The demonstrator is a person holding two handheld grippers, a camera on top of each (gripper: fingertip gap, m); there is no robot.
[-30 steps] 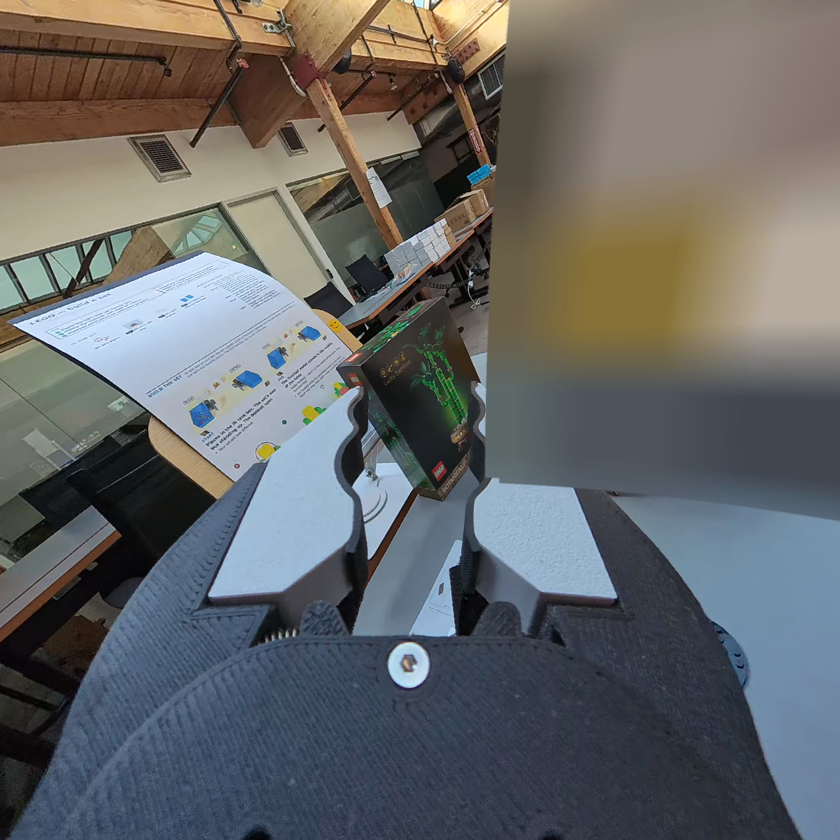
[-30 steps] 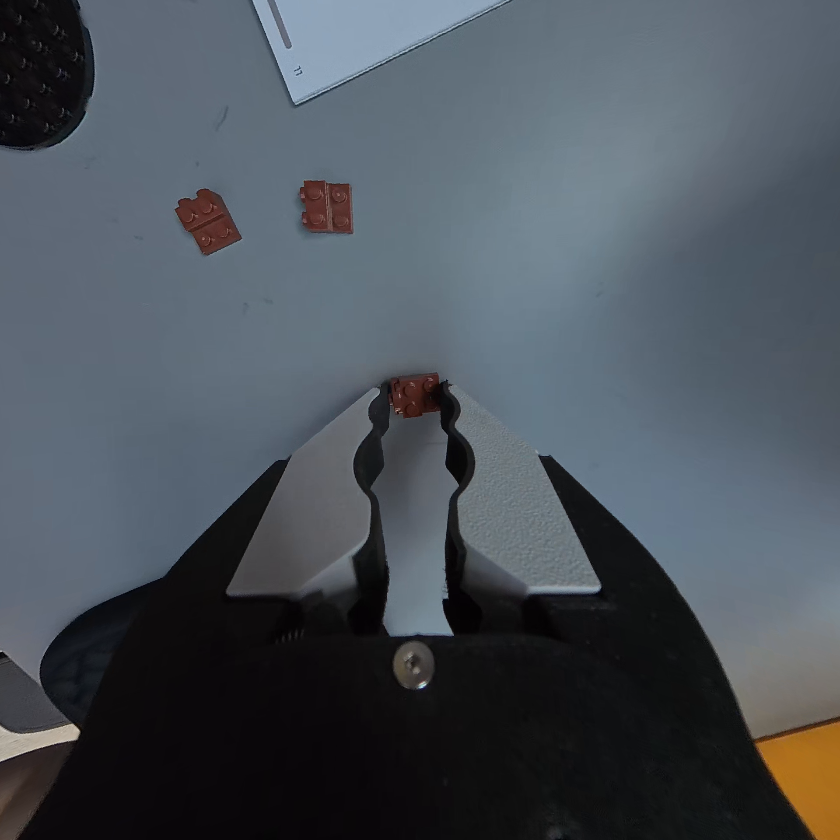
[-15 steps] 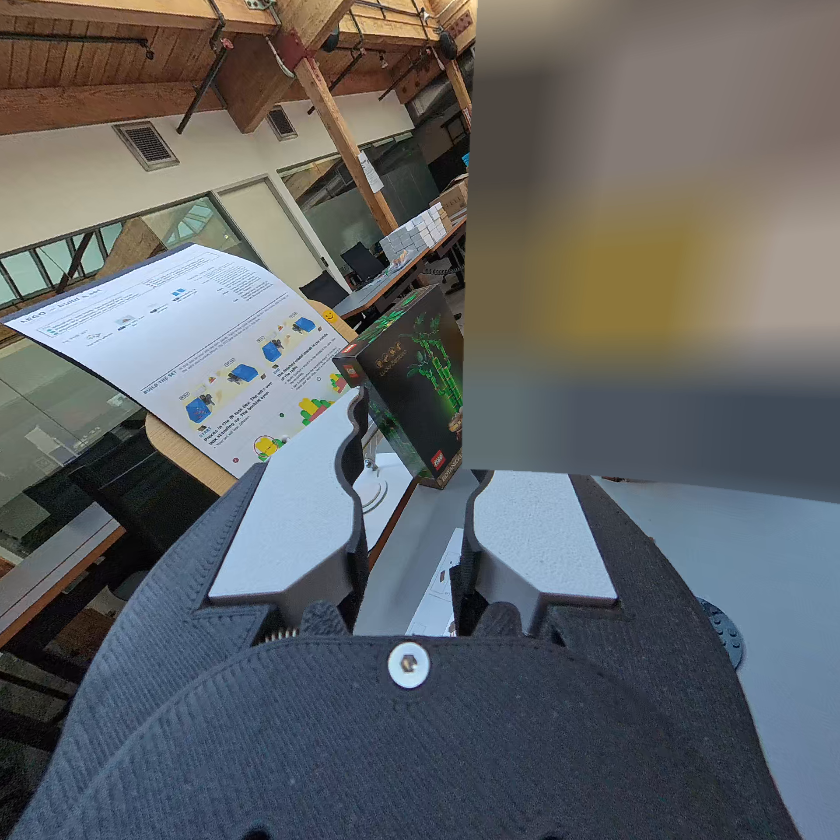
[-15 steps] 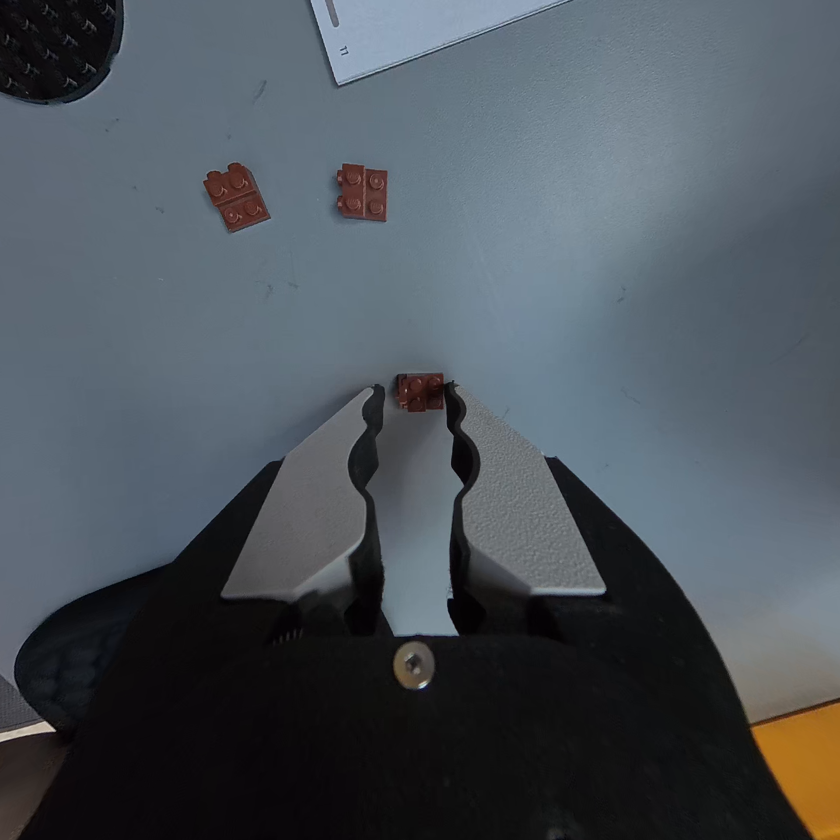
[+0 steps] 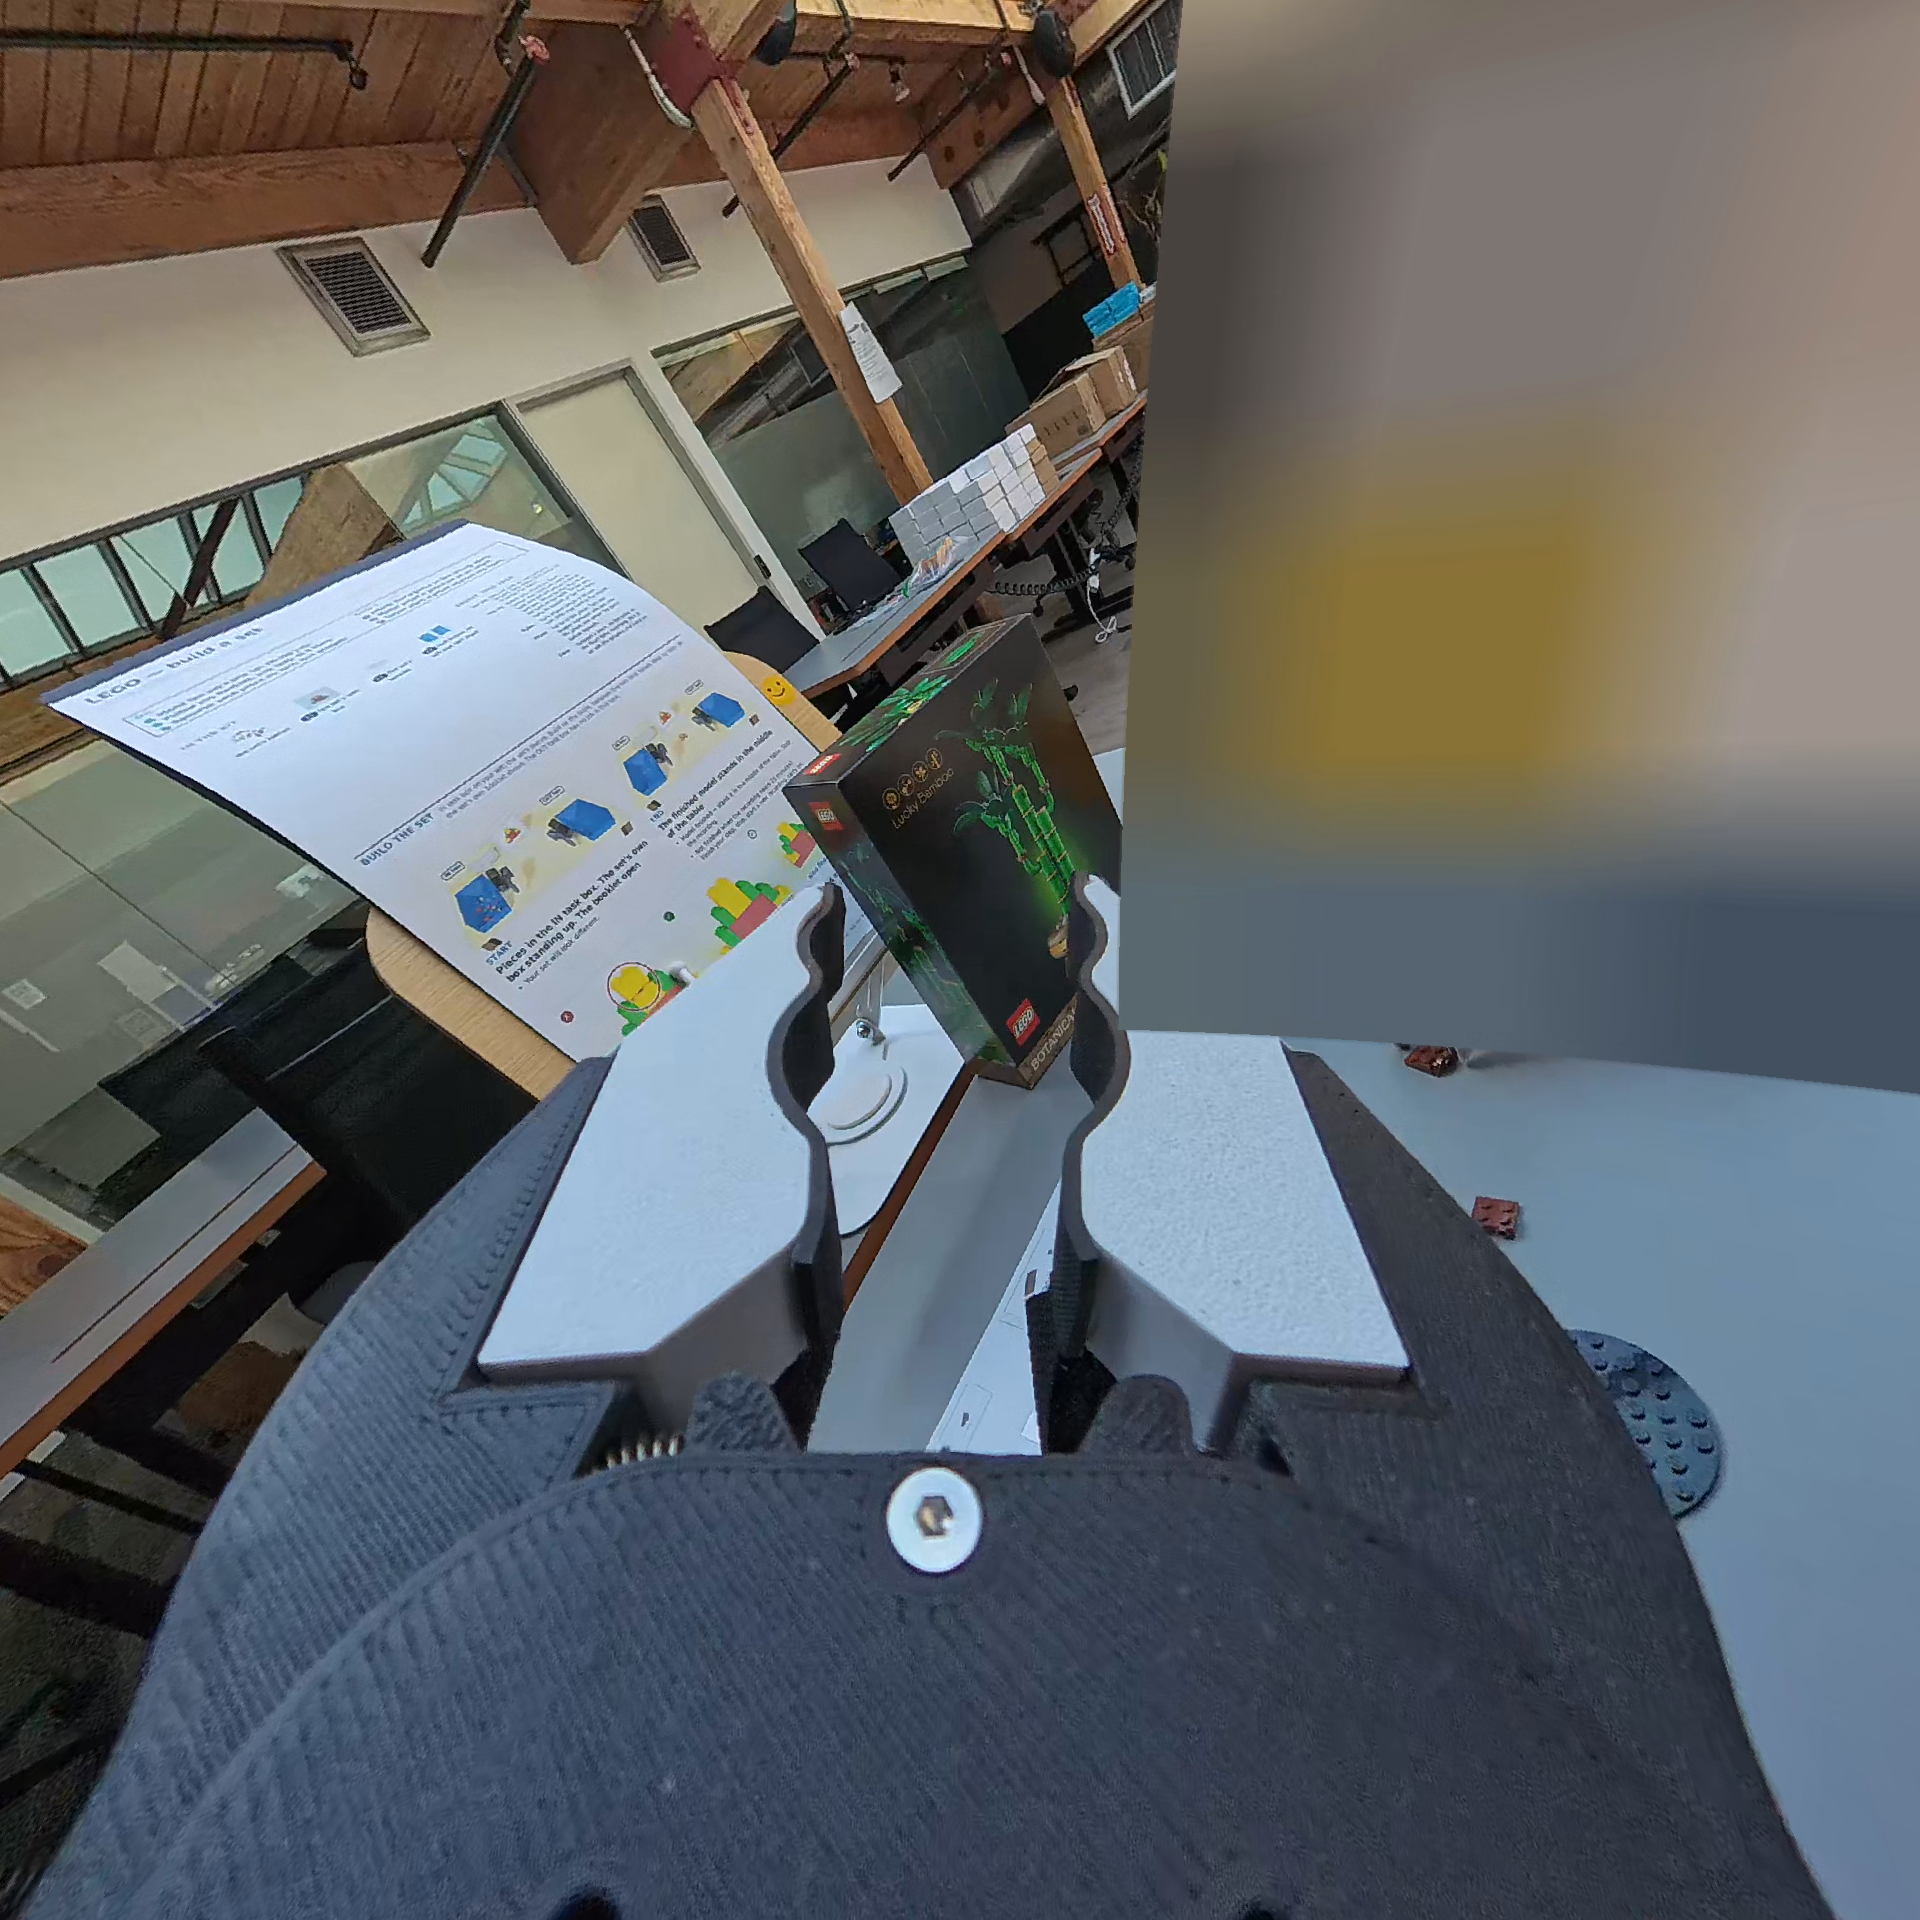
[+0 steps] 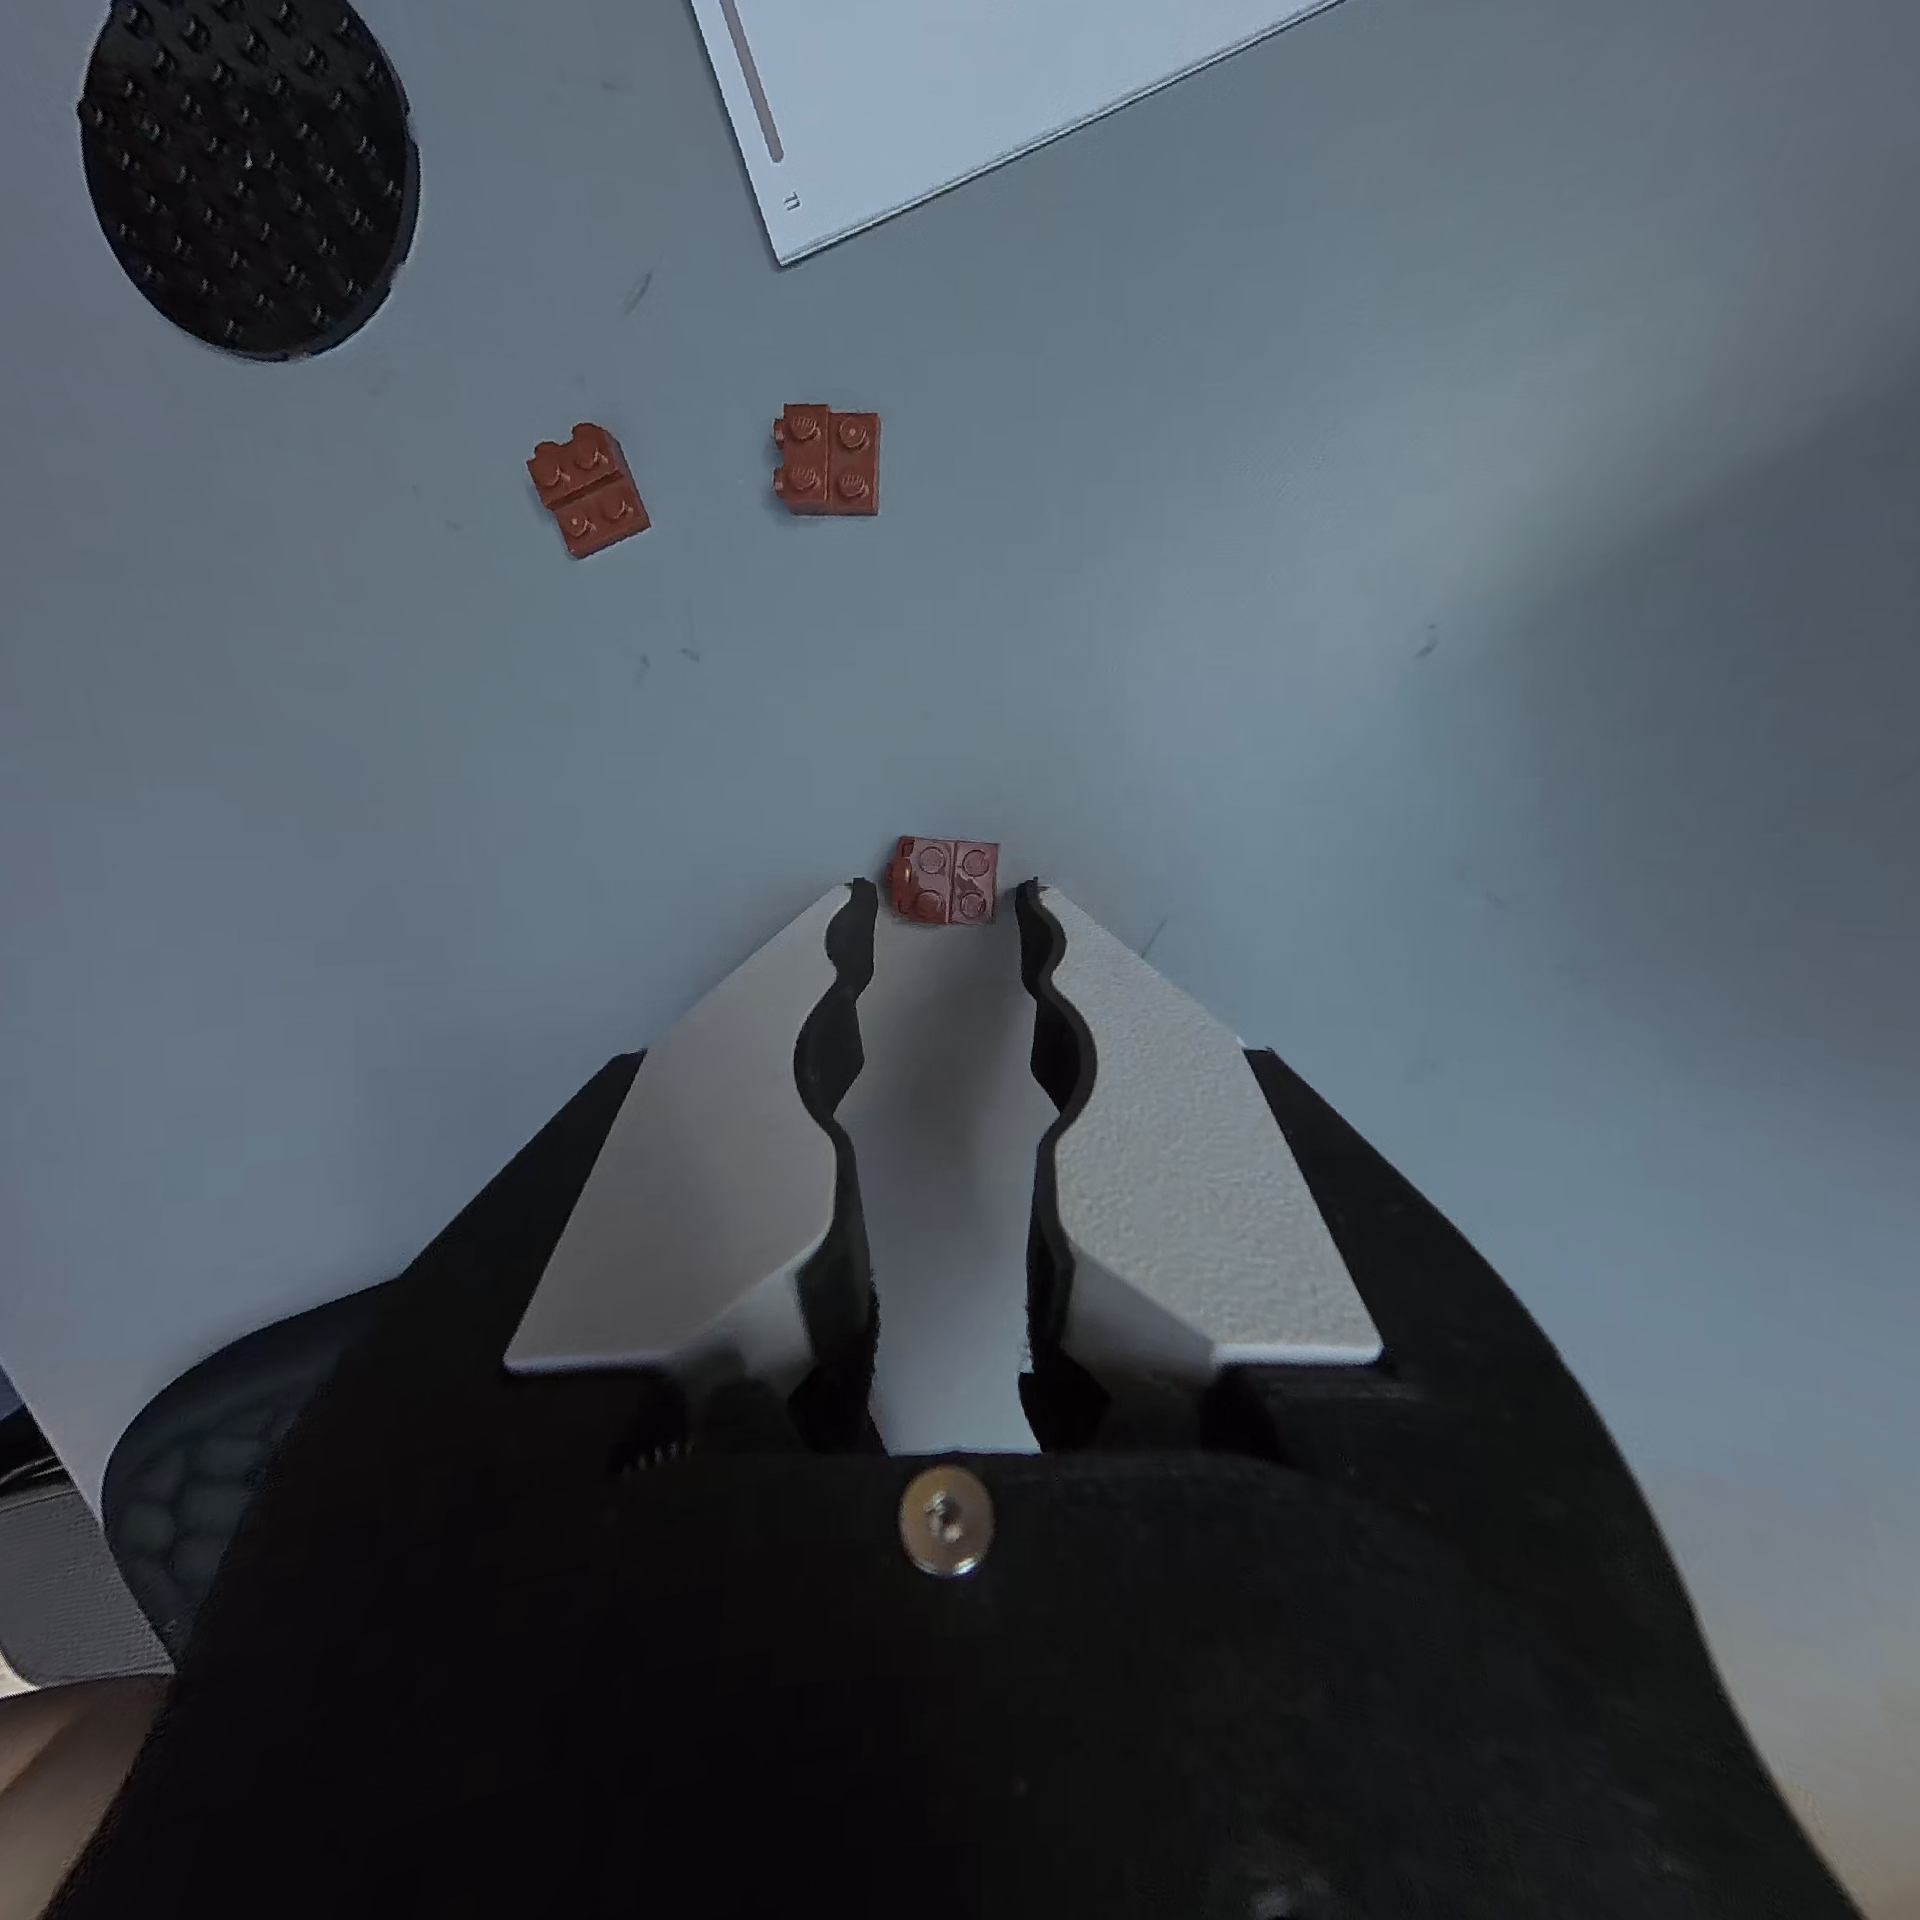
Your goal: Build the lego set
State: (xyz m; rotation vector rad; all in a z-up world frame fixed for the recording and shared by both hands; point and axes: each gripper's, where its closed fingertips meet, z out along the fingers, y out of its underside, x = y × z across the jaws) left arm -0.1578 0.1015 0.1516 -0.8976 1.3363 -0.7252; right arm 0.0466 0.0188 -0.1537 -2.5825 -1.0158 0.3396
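Right wrist view looks straight down at a grey-blue tabletop (image 6: 1351, 623). The right tongs (image 6: 940, 888) are parted a little wider than the small reddish-brown lego bracket piece (image 6: 945, 880) that lies on the tabletop just between and beyond their tips; neither tip appears to press it, so nothing is gripped. Farther off to the left lie two more reddish-brown pieces, one tilted (image 6: 587, 490) and one squarer to the view (image 6: 828, 460), apart from each other. A black round studded lego plate (image 6: 244, 171) sits at the far left, and the corner of a white paper booklet (image 6: 935, 104) at the far middle.

To pick the near piece well, I judge the tongs should slide forward until its flat sides sit squarely between the tips, then close gently so it does not pivot or skid.

Left wrist view shows the left tongs (image 5: 951, 914) moderately wide and empty, raised over the tabletop edge. Beyond them stand a dark lego box with green bamboo artwork (image 5: 966, 831) and a curved white instruction sheet (image 5: 436, 748). Behind is an open workshop with wooden ceiling beams (image 5: 810, 260), glass partitions and other desks.
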